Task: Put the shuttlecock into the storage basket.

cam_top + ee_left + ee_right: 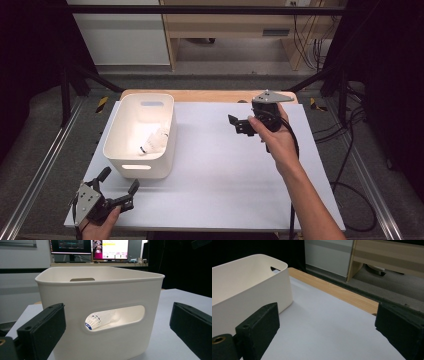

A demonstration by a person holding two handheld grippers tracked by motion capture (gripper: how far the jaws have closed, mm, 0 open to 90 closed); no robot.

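Observation:
A white plastic bin [141,159] stands on the left of the white table [225,170]. Inside it lies a white shuttlecock [156,140] with a dark band at its cork. My left gripper [120,178] is open at the table's near left corner, just in front of the bin, with nothing between its fingers. In the left gripper view the bin [100,290] is close ahead and the shuttlecock [96,321] shows through its handle slot. My right gripper [234,125] is open and empty, held right of the bin, pointing left. Its own view has the bin [249,290] at left.
A wooden strip [210,95] runs along the table's far edge. Black frame rails [45,165] flank the table. Cables [350,165] hang off the right side. Monitors [90,247] stand behind the bin in the left gripper view.

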